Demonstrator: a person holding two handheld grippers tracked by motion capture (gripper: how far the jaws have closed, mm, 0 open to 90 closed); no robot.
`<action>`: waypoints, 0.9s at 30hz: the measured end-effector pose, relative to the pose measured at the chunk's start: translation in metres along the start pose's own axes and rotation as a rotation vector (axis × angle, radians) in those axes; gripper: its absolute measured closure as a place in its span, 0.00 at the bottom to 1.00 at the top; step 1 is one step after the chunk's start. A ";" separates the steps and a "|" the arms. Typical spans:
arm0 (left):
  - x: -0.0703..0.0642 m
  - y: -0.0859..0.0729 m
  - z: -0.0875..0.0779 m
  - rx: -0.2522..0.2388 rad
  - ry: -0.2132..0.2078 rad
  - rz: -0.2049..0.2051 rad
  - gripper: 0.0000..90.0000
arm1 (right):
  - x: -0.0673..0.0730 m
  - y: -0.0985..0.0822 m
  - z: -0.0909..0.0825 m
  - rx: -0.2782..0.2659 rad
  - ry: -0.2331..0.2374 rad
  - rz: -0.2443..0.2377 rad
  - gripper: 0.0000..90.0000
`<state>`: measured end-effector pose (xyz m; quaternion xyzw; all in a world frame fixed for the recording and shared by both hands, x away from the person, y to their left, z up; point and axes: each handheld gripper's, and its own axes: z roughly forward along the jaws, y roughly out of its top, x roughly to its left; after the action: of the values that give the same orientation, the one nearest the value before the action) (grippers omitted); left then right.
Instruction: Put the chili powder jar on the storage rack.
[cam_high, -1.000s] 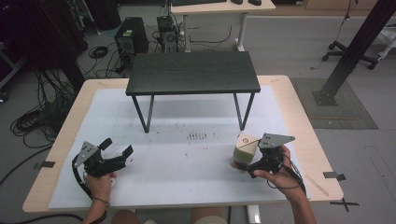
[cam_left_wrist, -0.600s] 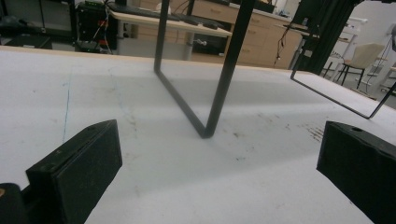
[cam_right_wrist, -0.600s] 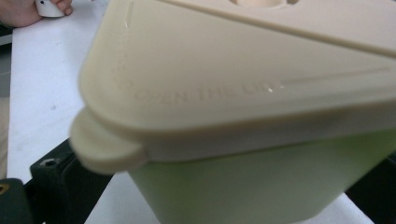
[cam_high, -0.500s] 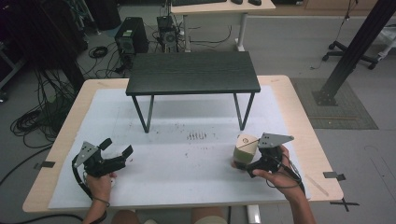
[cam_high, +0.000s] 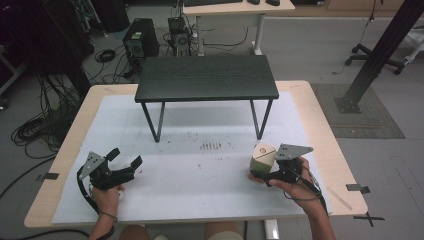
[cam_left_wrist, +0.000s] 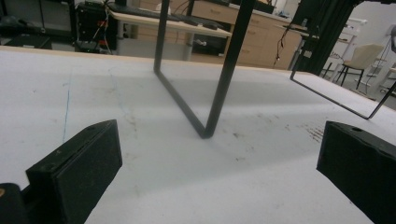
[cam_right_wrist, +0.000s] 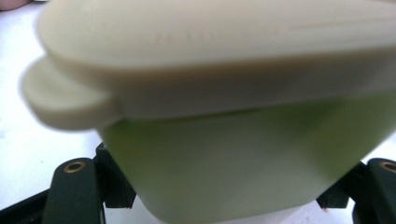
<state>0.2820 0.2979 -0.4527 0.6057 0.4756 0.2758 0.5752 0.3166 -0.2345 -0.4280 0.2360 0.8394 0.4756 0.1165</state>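
A small pale-green container with a cream lid (cam_high: 262, 158) sits at the table's front right, tilted. My right gripper (cam_high: 259, 172) is shut on the container (cam_right_wrist: 243, 154); its jaws press the green body from both sides, and the lid's tab (cam_right_wrist: 60, 100) sticks out to the left. My left gripper (cam_high: 124, 161) rests low over the white mat at the front left, open, with nothing between its fingers (cam_left_wrist: 74, 168).
A small black table (cam_high: 206, 77) on thin metal legs (cam_left_wrist: 219, 79) stands at the middle back of the white mat (cam_high: 200, 175). Dark smudges (cam_high: 211, 146) mark the mat in front of it. Cables and office furniture lie on the floor beyond.
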 end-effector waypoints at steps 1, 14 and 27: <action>0.000 0.000 0.000 0.000 -0.001 0.001 0.00 | 0.000 0.000 0.000 0.004 -0.001 -0.002 0.29; 0.000 0.000 0.000 -0.004 -0.001 -0.002 0.00 | 0.000 0.000 0.000 0.000 0.000 -0.005 0.30; 0.000 0.000 0.000 -0.004 0.001 -0.003 0.00 | -0.001 0.000 0.000 -0.003 0.006 -0.006 0.30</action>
<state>0.2820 0.2979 -0.4527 0.6039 0.4760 0.2761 0.5766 0.3172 -0.2349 -0.4283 0.2319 0.8397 0.4773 0.1157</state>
